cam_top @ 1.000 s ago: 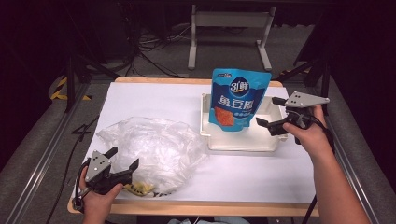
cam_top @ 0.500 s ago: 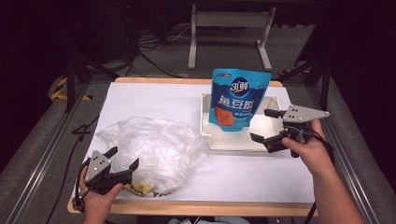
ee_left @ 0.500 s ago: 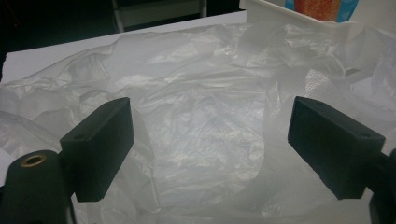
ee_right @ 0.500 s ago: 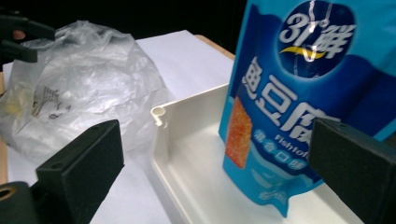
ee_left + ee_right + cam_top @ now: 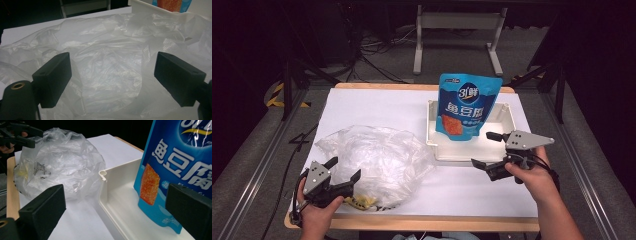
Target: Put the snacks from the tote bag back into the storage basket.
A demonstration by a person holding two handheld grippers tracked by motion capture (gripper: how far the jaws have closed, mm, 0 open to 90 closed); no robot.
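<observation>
Left gripper (image 5: 345, 171) gaping open, plastic bag (image 5: 107, 65) lying just beyond its fingers. Right gripper (image 5: 486, 149) open, facing pouch (image 5: 180, 167); pouch top cut off.

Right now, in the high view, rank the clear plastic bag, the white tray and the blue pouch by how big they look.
1. Clear plastic bag, widest spread.
2. White tray, slightly smaller footprint.
3. Blue pouch, smallest; it stands in the tray, so its size reads less surely.
</observation>
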